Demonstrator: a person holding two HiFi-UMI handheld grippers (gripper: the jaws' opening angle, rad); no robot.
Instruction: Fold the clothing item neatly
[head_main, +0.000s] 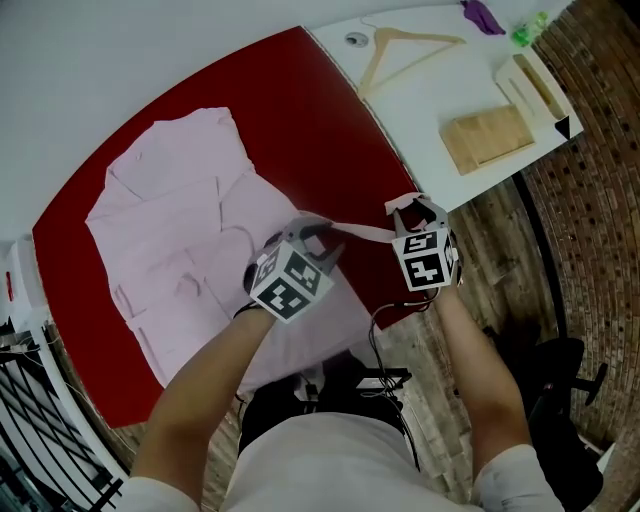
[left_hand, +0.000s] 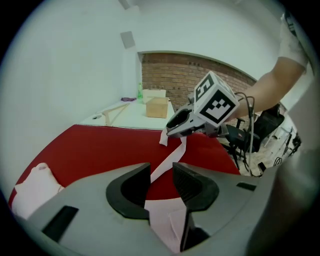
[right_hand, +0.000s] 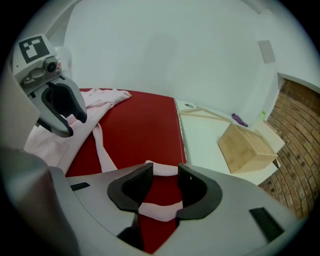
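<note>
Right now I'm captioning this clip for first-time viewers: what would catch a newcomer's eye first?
The pink shirt spread over the red table stands out first. At the edge nearest the person, the left gripper and right gripper each clamp a strip of it, stretched between them. On the white table beyond lie a wooden hanger and a wooden box.

Cloth shirt (head_main: 180, 230), matt red table (head_main: 300, 100), wooden hanger (head_main: 425, 38)

There's the red table (head_main: 300, 110), with the pink shirt (head_main: 180, 220) spread over its left and middle. Right of it is the white table (head_main: 420, 100), carrying a hanger (head_main: 405, 48) at the far end, a wooden box (head_main: 487, 138) nearer and a tray (head_main: 535, 88) at the right edge.
</note>
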